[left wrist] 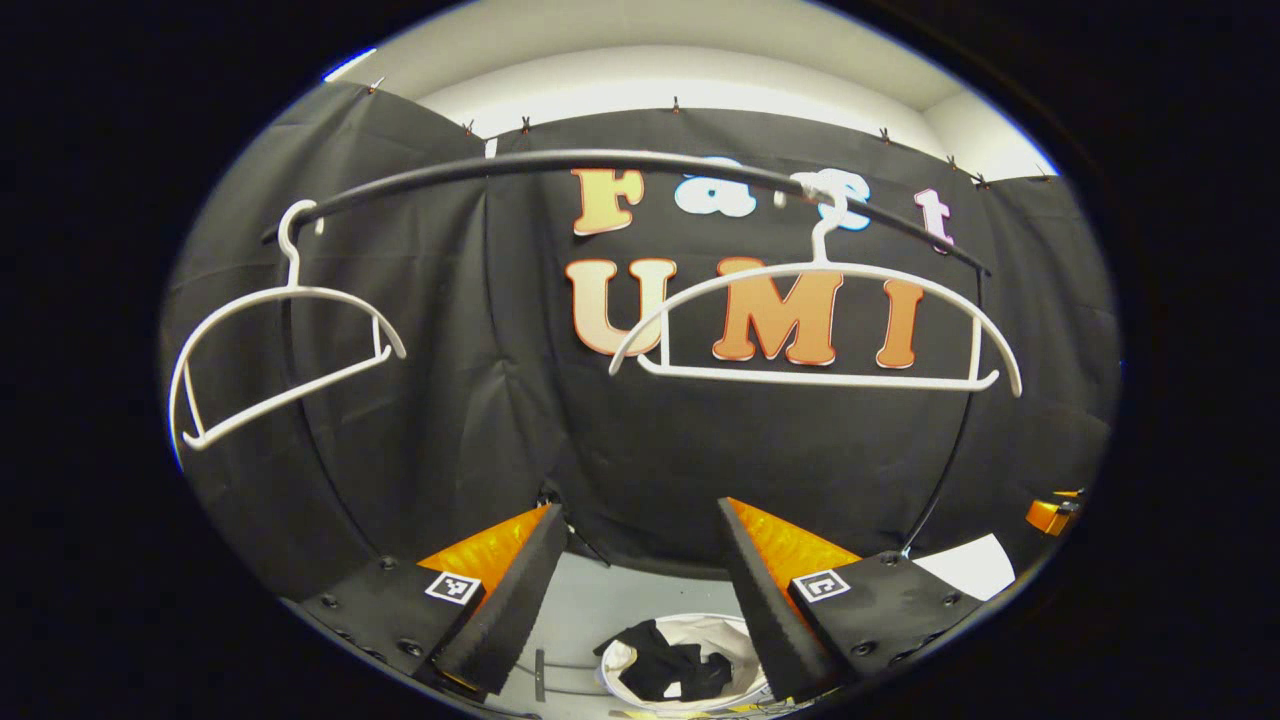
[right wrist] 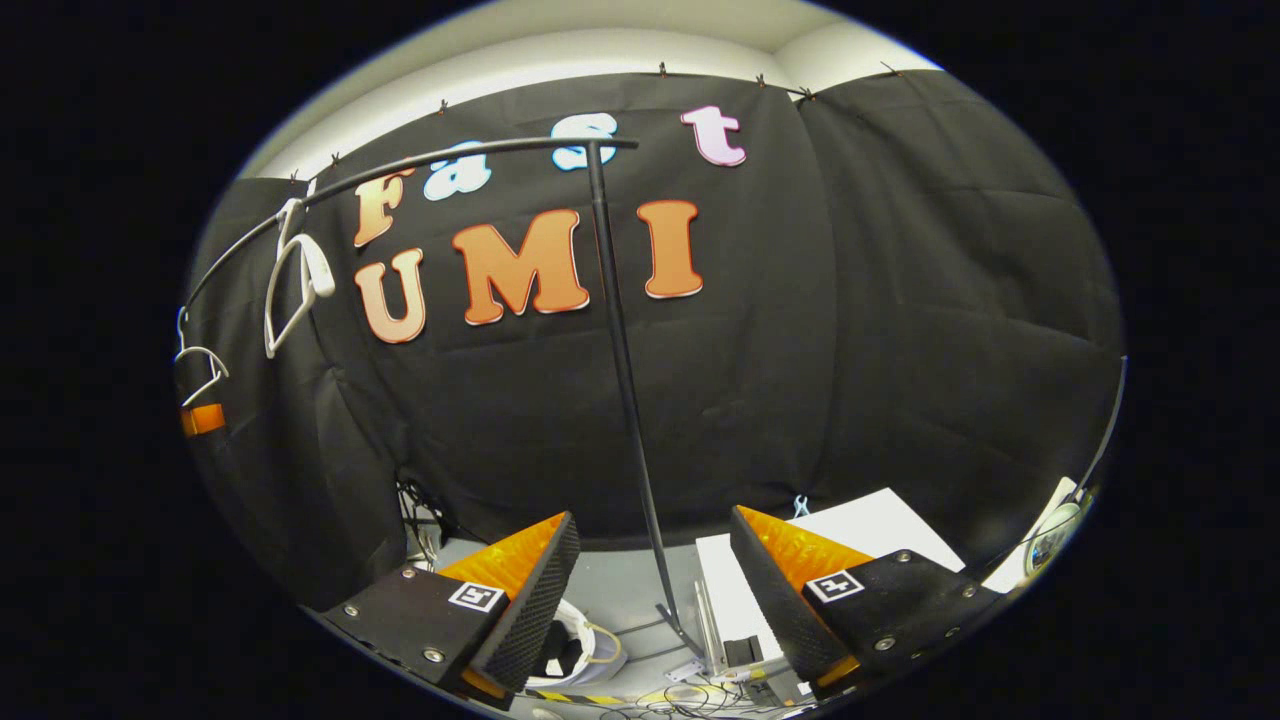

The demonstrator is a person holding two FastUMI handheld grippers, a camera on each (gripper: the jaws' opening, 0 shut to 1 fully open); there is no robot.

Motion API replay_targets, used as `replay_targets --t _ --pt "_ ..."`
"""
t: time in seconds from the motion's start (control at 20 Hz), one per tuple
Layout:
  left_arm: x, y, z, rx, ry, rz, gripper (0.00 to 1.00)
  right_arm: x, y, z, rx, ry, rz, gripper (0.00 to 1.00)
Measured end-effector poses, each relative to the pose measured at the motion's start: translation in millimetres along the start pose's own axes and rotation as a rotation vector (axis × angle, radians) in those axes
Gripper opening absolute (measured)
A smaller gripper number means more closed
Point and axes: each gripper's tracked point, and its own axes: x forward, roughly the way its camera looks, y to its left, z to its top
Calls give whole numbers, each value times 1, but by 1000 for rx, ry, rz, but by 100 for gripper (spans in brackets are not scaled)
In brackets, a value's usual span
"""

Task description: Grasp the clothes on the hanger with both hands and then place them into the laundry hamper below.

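Hanging bare: two hangers (left wrist: pixel 815 325) on rail (left wrist: pixel 560 165) | clothes (left wrist: pixel 670 670) in hamper (left wrist: pixel 615 662) | both grippers' fingers wide

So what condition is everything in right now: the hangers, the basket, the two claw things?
Left hanger: bare, tilted on the rail.
Right hanger: bare, hanging level.
Laundry hamper: open, dark clothes inside.
Left gripper: open, holding nothing.
Right gripper: open, holding nothing.
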Motion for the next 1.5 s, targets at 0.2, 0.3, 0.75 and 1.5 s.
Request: replay_targets --t 0.2,0.3,0.75,1.5 --pt "-9 -1 29 6 -66 6 97 -21 -3 49 5 -104 -2 94" --pt "-11 -2 42 11 -93 13 95 -31 -1 72 4 -153 3 94" --pt "-21 -4 92 26 -192 -1 99 -64 8 126 -9 -277 -6 100" --pt "-26 38 107 66 -265 38 97 -79 38 126 -32 -354 -33 100"
